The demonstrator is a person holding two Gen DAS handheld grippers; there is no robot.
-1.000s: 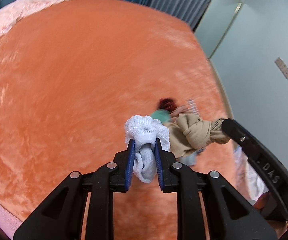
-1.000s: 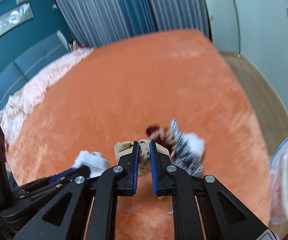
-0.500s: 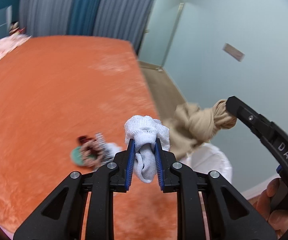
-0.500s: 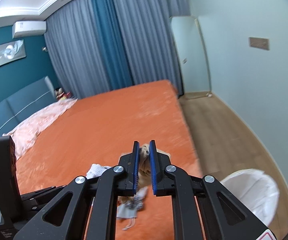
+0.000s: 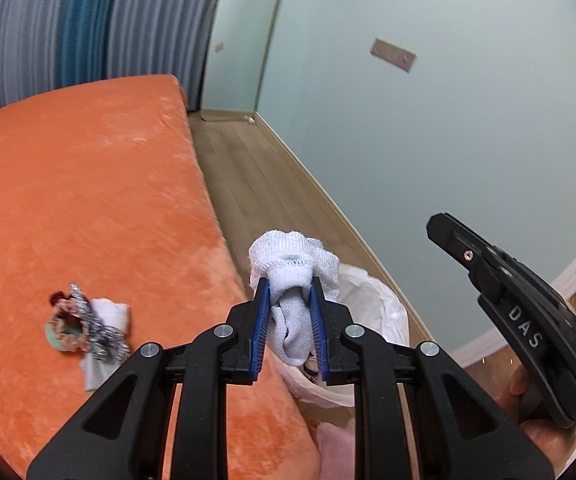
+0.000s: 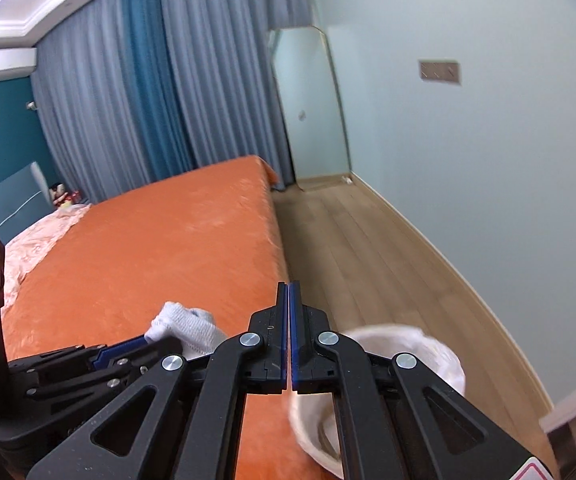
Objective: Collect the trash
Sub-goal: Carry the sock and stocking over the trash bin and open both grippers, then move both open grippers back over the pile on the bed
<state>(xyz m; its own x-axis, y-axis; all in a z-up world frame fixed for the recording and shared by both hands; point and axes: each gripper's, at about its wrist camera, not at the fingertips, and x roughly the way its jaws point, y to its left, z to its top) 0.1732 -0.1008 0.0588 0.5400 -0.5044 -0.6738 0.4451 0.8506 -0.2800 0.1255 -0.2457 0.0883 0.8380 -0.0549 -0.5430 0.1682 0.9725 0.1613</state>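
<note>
Left wrist: left gripper (image 5: 288, 320) fingers clamp the white sock (image 5: 290, 304), above bed (image 5: 87, 200) edge, white-lined bin (image 5: 372, 308) just behind. Drop-off step; next: carry over the bin opening, release.

Right wrist: right gripper (image 6: 289, 332) fingers pressed together, nothing between; bin (image 6: 440, 356) below.

Orange bed (image 5: 87, 200) — small trash heap (image 5: 87, 326)

My left wrist camera looks down along its gripper (image 5: 288, 316) over the bed (image 5: 87, 200) edge, bin (image 5: 372, 304) close below. My right wrist camera faces likewise; both share bed, bin, and wall toward two o'clock.
</note>
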